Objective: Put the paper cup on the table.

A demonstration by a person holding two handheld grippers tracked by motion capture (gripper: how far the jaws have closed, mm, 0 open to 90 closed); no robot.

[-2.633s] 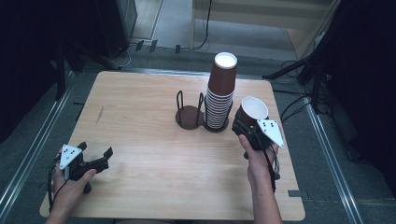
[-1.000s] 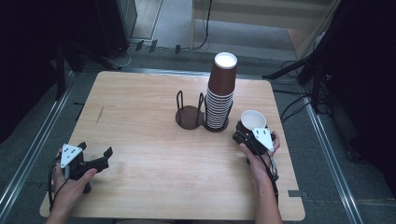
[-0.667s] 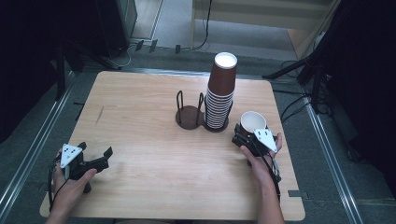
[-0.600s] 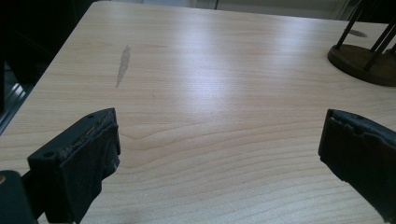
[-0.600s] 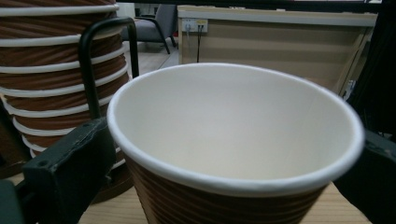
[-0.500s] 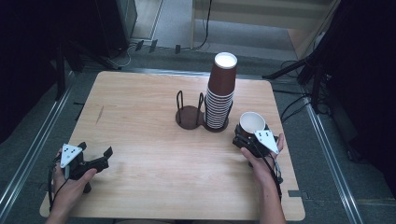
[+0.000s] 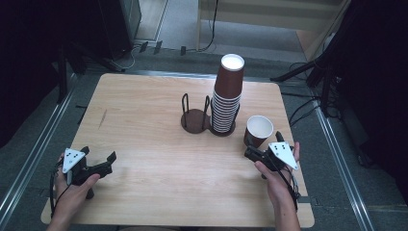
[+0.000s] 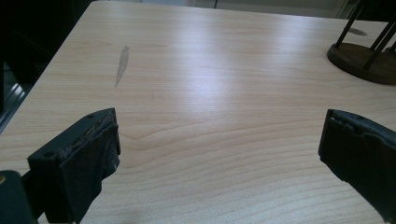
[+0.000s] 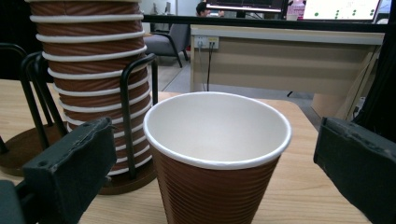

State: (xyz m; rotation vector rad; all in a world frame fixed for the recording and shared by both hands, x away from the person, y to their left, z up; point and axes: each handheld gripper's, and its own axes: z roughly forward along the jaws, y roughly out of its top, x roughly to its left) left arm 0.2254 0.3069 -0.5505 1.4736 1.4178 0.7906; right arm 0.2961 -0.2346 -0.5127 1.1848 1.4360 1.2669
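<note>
Single cup [image 7: 259, 130] upright beside the stack [image 7: 227, 96]; right gripper [image 7: 263, 155] fully spread, just released (cup free-standing). Left gripper [image 7: 98, 168] wide, empty, parked clear.

Overhead view, two low tabletop [image 7: 144, 120] close-ups

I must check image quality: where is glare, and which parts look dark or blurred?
Left gripper view: a pale sheen crosses the table; the left gripper pads look soft. High view: the floor around is very dark. Right gripper view: the single cup is sharp, the background monitors glare.
</note>
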